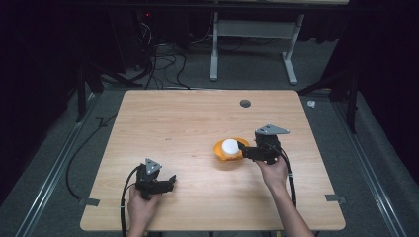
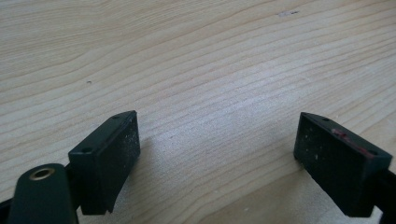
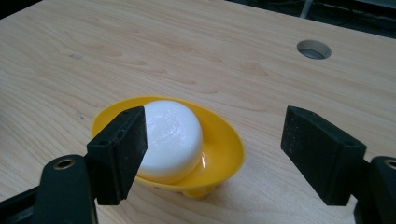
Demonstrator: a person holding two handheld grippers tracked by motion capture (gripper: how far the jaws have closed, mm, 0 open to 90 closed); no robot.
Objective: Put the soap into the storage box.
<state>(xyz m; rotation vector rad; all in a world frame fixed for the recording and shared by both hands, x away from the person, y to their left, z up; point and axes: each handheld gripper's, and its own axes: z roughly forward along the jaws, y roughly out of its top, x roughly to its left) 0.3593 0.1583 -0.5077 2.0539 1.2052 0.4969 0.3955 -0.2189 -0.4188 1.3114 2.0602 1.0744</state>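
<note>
High view first: we see the left hand (image 1: 142, 206) low at the near left of the wooden table (image 1: 188, 123), holding the left gripper (image 1: 170, 181) with its jaws pointing right. We see the right forearm reaching up from the near edge, its hand (image 1: 273, 173) gripping the right gripper (image 1: 242, 148), which points left at a yellow bowl (image 1: 223, 154) right of the table's middle. A white rounded block (image 1: 230, 145) sits in that bowl. From the right gripper view we find the jaws spread wide, empty, with the bowl (image 3: 224, 144) and block (image 3: 173, 137) just ahead toward the left jaw. From the left gripper view we find wide-apart jaws over bare wood. A round hole (image 1: 245, 103) lies near the far edge.
</note>
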